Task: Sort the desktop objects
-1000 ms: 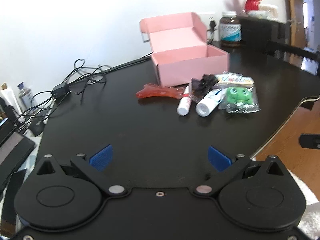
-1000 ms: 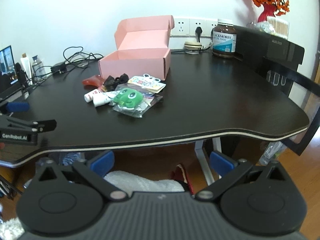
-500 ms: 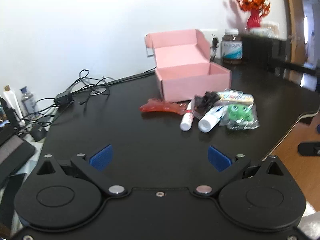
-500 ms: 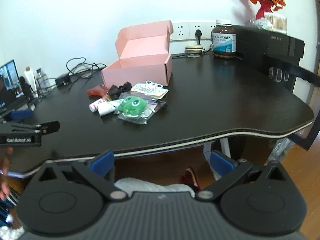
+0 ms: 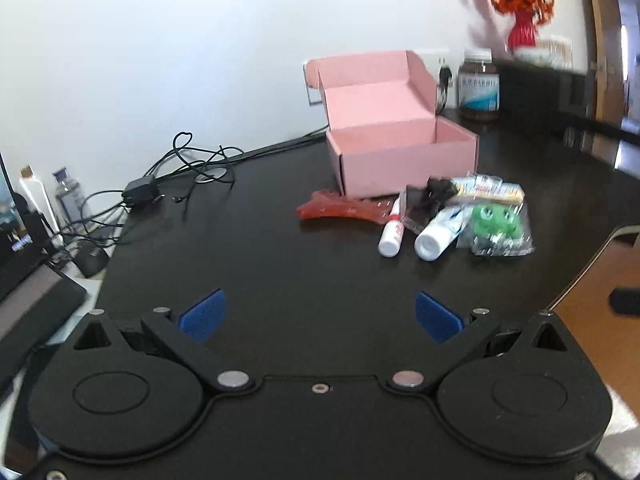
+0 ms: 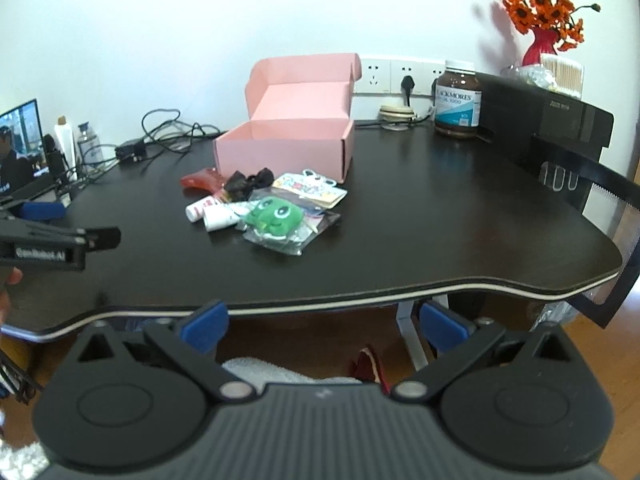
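Both grippers spread wide, empty; green frog toy (image 6: 274, 216) mid-frame, bagged, soft, slippery, best pinched across the middle.

White wall (image 6: 200, 20), dark desk (image 6: 440, 220), wood floor (image 5: 592, 328), wall sockets (image 6: 390, 76).

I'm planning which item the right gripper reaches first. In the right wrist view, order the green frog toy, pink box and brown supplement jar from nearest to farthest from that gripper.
1. Green frog toy: nearest to the right gripper, in the pile, left of centre.
2. Pink box: behind the pile, lid open.
3. Brown jar: farthest, back right by the wall sockets.
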### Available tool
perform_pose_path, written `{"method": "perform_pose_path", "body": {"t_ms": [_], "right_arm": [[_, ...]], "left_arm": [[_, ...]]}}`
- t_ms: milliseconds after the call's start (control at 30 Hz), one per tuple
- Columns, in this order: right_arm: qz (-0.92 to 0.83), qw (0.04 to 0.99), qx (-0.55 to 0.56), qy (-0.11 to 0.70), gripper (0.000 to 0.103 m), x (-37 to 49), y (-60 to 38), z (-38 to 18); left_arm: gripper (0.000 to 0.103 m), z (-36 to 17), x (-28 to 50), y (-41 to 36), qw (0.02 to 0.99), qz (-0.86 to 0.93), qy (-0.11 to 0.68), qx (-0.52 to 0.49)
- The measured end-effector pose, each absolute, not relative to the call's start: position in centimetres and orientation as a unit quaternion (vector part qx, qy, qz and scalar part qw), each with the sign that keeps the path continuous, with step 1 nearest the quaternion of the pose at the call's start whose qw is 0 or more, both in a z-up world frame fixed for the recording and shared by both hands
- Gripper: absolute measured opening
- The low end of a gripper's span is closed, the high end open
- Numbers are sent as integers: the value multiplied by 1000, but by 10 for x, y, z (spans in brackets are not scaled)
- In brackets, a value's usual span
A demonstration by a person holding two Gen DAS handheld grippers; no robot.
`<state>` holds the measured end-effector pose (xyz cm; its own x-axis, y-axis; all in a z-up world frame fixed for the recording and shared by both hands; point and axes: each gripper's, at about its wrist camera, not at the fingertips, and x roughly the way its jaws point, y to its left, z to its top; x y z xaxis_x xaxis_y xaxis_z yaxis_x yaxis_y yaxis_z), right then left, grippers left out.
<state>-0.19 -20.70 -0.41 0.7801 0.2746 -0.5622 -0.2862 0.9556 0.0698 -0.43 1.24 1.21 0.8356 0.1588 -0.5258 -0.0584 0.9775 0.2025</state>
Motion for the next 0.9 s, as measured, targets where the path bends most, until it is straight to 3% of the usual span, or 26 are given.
{"method": "perform_pose_path", "body": {"t_ms": [233, 433, 900], "right_arm": [[155, 938, -11, 311, 102, 1, -206, -4], [155, 931, 15, 330, 102, 7, -213, -5], [143, 925, 26, 352, 102, 19, -216, -15]], "left_arm": [[103, 8, -9, 2, 954, 63, 266, 122], [103, 12, -6, 11, 957, 47, 275, 77], [103, 3, -1, 15, 954, 41, 287, 83]]}}
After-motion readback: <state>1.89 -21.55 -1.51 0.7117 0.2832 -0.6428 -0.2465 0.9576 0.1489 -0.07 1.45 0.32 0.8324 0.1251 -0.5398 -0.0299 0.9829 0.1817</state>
